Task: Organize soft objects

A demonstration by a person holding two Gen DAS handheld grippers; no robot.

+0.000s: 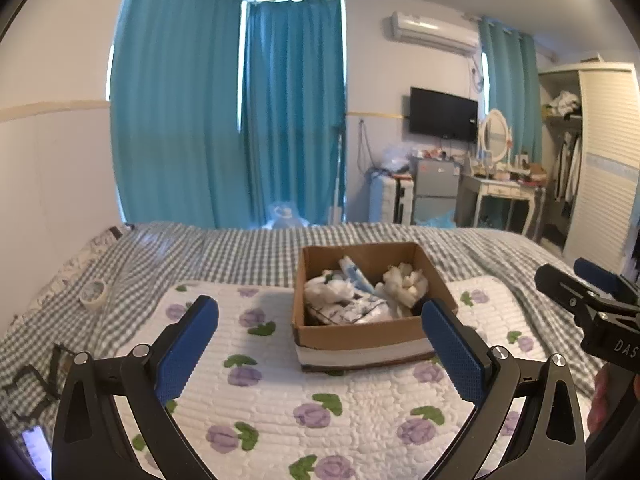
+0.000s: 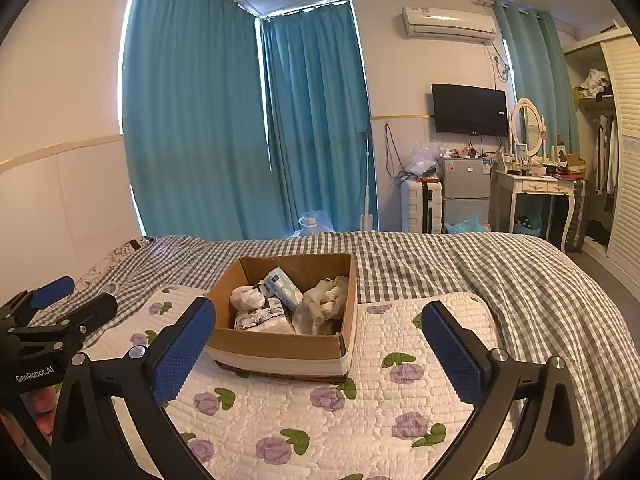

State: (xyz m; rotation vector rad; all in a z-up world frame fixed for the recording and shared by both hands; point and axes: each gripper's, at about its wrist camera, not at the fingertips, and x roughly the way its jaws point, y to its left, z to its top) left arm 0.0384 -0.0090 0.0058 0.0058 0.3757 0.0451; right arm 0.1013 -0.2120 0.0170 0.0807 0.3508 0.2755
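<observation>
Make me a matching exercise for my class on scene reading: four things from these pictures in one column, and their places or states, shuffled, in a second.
Things:
1. box
2. tape roll
3. left tongs
4. TV

Places or states:
A. on the wall
B. on the checked blanket, left of the quilt
C. on the flowered quilt, holding soft items
D. open, holding nothing

Pairs: 1-C, 2-B, 3-D, 4-A
</observation>
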